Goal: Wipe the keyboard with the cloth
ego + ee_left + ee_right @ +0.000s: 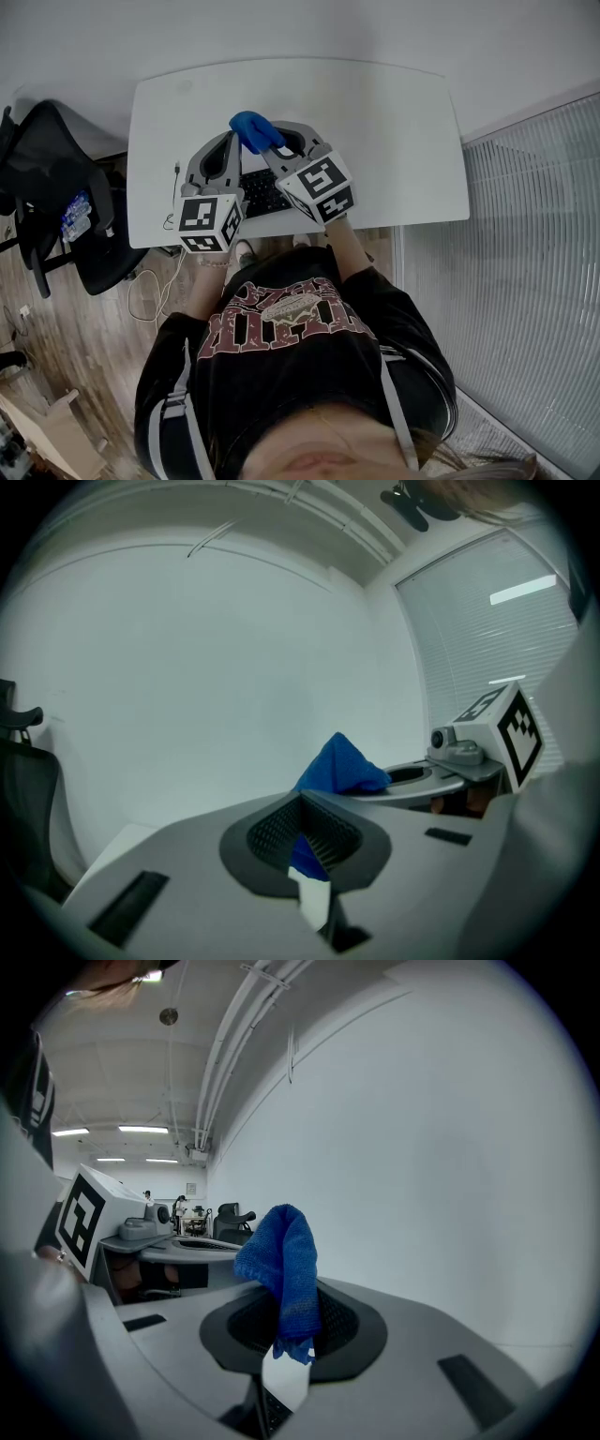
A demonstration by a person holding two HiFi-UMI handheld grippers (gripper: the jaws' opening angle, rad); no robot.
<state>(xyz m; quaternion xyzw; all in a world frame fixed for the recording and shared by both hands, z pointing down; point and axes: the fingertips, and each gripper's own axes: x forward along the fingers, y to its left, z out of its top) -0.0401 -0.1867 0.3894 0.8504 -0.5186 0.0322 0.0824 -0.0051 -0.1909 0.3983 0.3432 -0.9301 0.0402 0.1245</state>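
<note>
Light falls soft and even. In the head view the white table (394, 122) is bright, with no hard shadows on it. In my right gripper view, ceiling strip lights (141, 1130) glow at upper left. In my left gripper view, a bright strip (521, 590) glares on the blinds (487, 667). Both gripper views bulge like a fisheye and go black at the corners. My jaws, close to the lens, look soft, and the blue cloth (281, 1260) is sharper.

A white table (394, 141) with a curved far edge carried a black keyboard (263, 193) near its front edge, and a thin cable (176, 172) lay just left of the keyboard.
</note>
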